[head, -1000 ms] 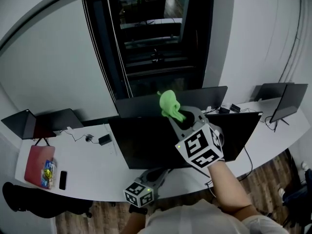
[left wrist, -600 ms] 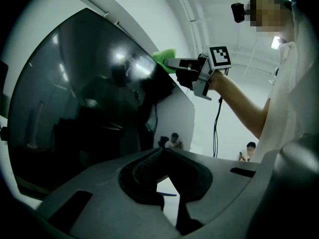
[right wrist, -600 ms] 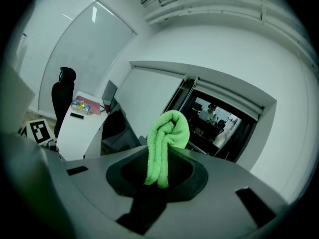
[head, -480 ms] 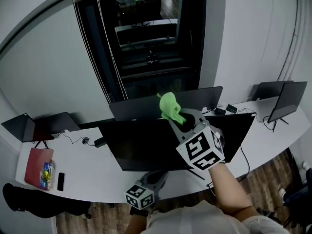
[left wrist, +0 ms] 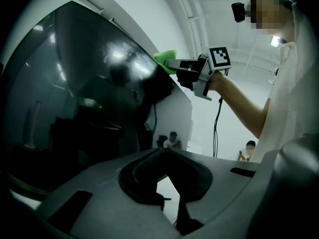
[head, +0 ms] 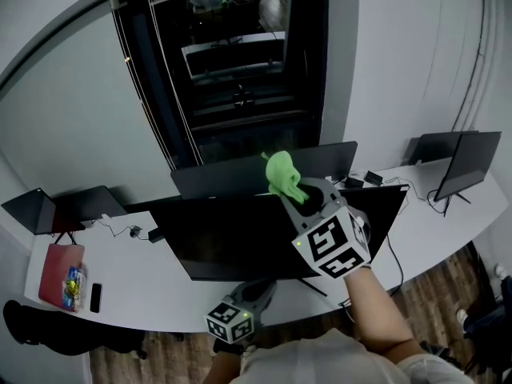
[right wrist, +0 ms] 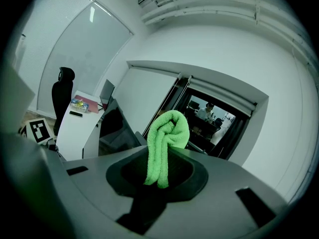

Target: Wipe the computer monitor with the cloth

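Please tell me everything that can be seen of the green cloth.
The green cloth looks like soft terry, folded into a thick roll. The right tongs clamp its lower end, and its rounded top sticks out beyond them. It is held by the top edge of the black monitor; whether it touches the monitor cannot be told.

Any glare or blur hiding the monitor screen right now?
Left gripper view: bright glare patches and room reflections on the monitor, mostly its upper part. Head view: the screen reads uniformly black, and fisheye curves the desk. Right gripper view: the green cloth is sharp, picture corners vignetted black.
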Demonstrator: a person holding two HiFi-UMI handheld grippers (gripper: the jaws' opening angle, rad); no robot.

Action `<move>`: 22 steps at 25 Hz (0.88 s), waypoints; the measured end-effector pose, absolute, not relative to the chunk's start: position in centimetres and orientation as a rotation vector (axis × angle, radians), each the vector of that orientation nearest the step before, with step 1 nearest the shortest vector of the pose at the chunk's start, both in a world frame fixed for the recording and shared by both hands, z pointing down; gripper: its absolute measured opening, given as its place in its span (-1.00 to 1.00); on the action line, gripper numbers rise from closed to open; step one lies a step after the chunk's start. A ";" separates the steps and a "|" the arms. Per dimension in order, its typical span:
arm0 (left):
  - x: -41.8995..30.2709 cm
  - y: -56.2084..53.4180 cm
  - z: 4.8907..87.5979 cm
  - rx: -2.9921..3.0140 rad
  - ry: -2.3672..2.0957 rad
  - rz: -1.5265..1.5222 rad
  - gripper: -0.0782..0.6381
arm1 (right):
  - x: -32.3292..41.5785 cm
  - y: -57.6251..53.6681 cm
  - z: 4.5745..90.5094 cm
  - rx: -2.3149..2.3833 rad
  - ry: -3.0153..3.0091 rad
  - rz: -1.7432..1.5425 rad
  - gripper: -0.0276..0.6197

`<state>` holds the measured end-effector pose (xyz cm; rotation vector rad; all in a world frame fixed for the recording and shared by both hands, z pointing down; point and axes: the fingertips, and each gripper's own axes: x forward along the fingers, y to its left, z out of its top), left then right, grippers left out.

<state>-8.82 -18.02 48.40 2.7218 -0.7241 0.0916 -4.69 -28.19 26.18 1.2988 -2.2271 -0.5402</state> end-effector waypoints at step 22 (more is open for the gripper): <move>-2.8 -16.6 47.6 2.745 -0.713 0.124 -0.73 | 4.1 -26.7 26.1 1.392 -2.216 -0.490 -0.70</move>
